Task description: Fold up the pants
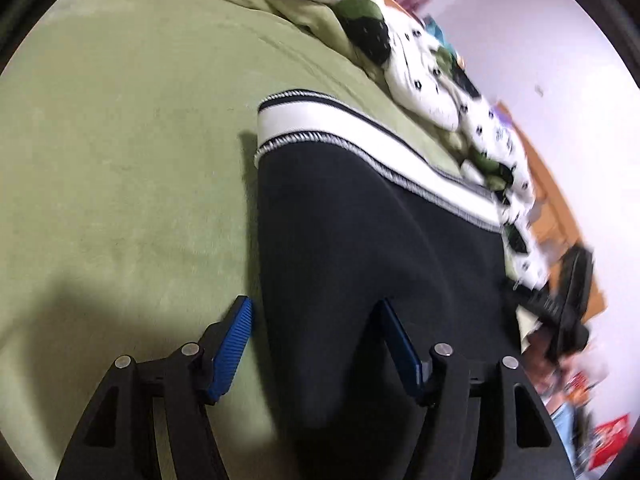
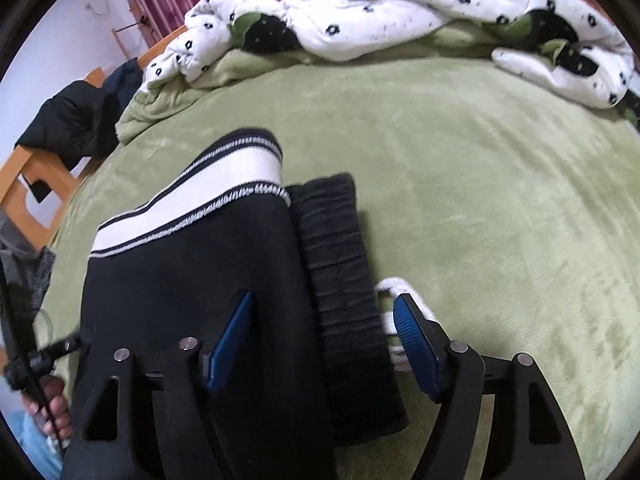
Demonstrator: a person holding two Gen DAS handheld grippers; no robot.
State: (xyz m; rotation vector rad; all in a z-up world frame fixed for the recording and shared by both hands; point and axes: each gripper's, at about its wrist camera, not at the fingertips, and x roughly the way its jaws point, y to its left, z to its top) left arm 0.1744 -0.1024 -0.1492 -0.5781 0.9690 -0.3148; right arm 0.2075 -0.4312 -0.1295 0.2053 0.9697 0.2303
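Blue ribbed pads sit closest to each lens, two per claw, on black linkages whose lower ends are cut off by the frame edge. One pair of black pants (image 2: pixel 192 280) lies folded on the green bed (image 2: pixel 480 200), its white cuff band (image 2: pixel 224 184) with dark stripes on the far side and the gathered black waistband (image 2: pixel 340 280) showing beside it, with a loop of white drawstring (image 2: pixel 394 286) partly hidden behind a pad.

From the left wrist view, the left claw (image 1: pixel 316 312) stands moderately wide: one pad hangs over the blanket just beside the pants' edge (image 1: pixel 360 260), the other over the dark cloth, and neither presses on it. The right claw (image 2: pixel 324 312) is likewise open, straddling the waistband without pinching it.

One rumpled white quilt (image 2: pixel 400 8) with black flower prints lines the far edge of the bed. At the left view's right edge, the other claw (image 1: pixel 560 312) is a blurred black shape, hard to make out. A hand (image 2: pixel 52 404) shows partly at the right view's lower left, behind blurred black parts.
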